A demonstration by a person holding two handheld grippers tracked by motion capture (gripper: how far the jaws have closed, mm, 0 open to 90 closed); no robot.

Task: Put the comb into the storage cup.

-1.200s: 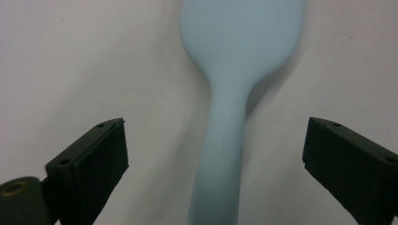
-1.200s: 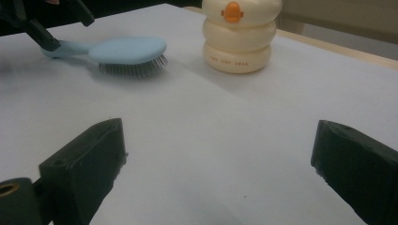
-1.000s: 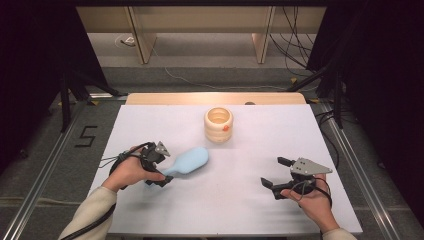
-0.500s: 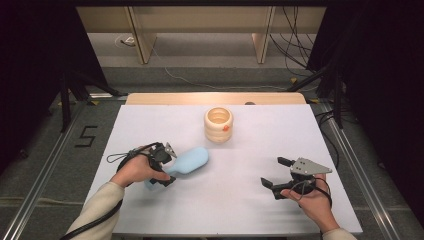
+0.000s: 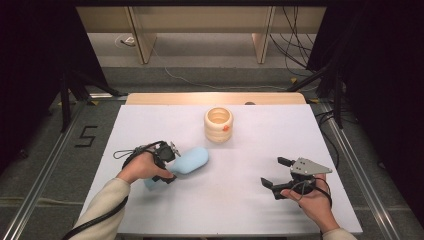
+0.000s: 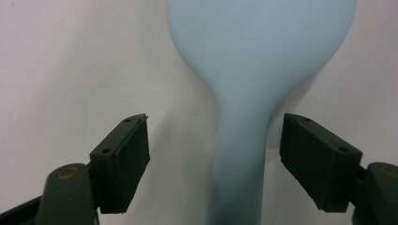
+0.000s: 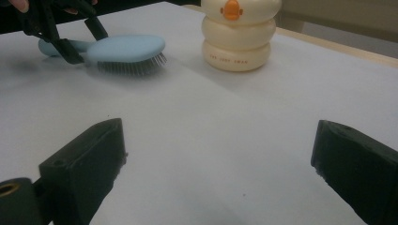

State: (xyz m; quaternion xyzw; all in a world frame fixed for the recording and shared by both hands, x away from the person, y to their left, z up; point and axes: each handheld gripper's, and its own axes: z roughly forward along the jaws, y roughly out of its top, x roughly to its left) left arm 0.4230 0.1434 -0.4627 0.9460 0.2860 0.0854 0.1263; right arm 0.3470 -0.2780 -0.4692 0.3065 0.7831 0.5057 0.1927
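The right hand-held gripper is held spread and empty over the white desk at about 5 o'clock. At 8 o'clock the left hand-held gripper has just been closing around the handle of the blue hairbrush, pads not yet touching; the handle must be pinched next, it is judged. At 12 o'clock the cream duck-faced holder is seen, apparently empty.

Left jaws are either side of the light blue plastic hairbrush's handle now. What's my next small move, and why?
Probably finish closing the left gripper. Its jaws have just been closing, and the light blue plastic hairbrush has its handle between them, yet a gap shows on each side of the handle, so the pads don't grip. The brush lies bristles down on the white table.
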